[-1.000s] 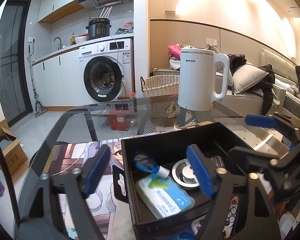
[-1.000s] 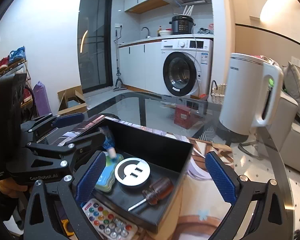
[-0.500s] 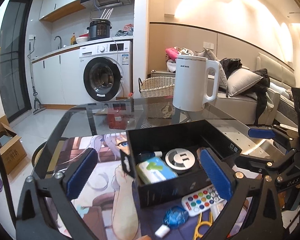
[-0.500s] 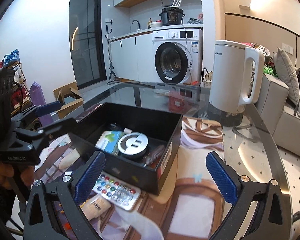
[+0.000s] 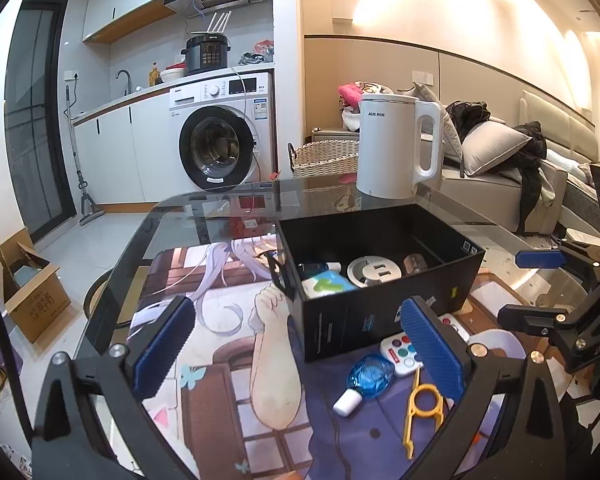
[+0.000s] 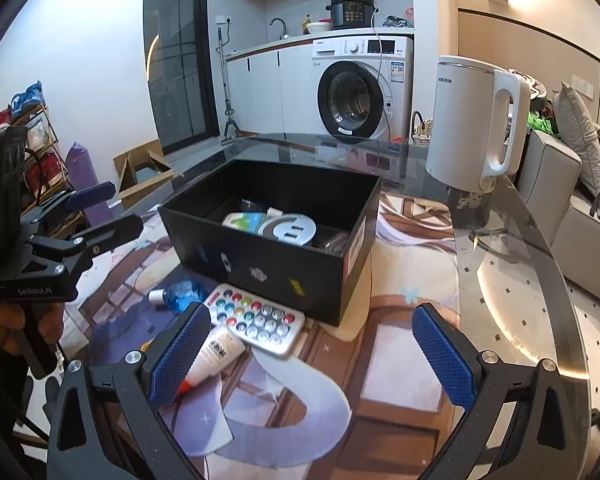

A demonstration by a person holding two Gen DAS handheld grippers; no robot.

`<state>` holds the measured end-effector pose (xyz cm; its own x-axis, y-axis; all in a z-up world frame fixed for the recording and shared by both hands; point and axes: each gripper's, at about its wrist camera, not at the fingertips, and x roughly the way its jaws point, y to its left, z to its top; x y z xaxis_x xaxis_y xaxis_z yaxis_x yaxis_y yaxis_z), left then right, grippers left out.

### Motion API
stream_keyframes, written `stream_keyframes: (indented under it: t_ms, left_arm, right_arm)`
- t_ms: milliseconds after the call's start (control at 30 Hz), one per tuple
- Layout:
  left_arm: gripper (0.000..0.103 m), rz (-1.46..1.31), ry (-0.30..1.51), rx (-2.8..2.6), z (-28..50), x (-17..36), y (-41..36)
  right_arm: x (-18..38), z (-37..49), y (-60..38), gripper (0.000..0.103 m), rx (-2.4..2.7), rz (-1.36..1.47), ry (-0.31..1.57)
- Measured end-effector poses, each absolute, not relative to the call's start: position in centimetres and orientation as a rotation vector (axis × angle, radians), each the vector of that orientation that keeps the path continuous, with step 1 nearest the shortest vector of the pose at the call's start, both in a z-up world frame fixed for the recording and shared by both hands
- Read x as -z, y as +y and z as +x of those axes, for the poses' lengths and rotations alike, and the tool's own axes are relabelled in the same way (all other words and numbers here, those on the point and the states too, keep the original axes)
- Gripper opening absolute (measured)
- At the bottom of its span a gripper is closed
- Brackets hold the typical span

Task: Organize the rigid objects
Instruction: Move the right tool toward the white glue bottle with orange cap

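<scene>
A black box (image 5: 384, 312) (image 6: 268, 268) stands on the picture mat and holds a round white charger (image 5: 374, 270) (image 6: 286, 232), a green-and-white pack (image 5: 326, 284), a small blue bottle and a screwdriver. In front of it lie a colour-button remote (image 6: 254, 318) (image 5: 400, 354), a blue bottle (image 5: 366, 376) (image 6: 182, 294), a yellow tool (image 5: 420, 404) and a white tube (image 6: 216, 354). My left gripper (image 5: 296, 352) is open and empty, held back above the mat. My right gripper (image 6: 310, 354) is open and empty, above the remote's near side.
A white kettle (image 5: 396, 144) (image 6: 476, 120) stands on the glass table (image 6: 540, 300) behind the box. The table edge curves round on the right. A washing machine (image 5: 220, 136), a wicker basket (image 5: 326, 158) and a sofa (image 5: 500, 184) lie beyond the table.
Both grippers have pulled back and up from over the box, staying open. The remote, blue bottle, yellow tool and white tube have come into view in front of the box.
</scene>
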<state>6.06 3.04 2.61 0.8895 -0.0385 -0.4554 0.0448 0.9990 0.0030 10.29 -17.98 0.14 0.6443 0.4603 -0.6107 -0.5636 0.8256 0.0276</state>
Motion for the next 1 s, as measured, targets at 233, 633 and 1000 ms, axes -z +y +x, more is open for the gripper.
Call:
stream_keyframes:
  t_ms: [233, 633, 1000]
  left_arm:
    - [0.103, 0.009, 0.501, 0.051, 5.7, -1.7, 3.1]
    - [0.103, 0.023, 0.528, 0.065, 5.0, -0.4, 2.9]
    - [0.103, 0.017, 0.532, 0.090, 4.8, -0.1, 2.9]
  right_arm:
    - [0.7, 10.2, -18.2, 0.102, -0.597, -0.196, 0.695]
    - [2.4, 9.9, -16.9, 0.102, -0.651, -0.260, 0.748]
    - [3.5, 8.6, -15.3, 0.102, -0.734, -0.352, 0.771]
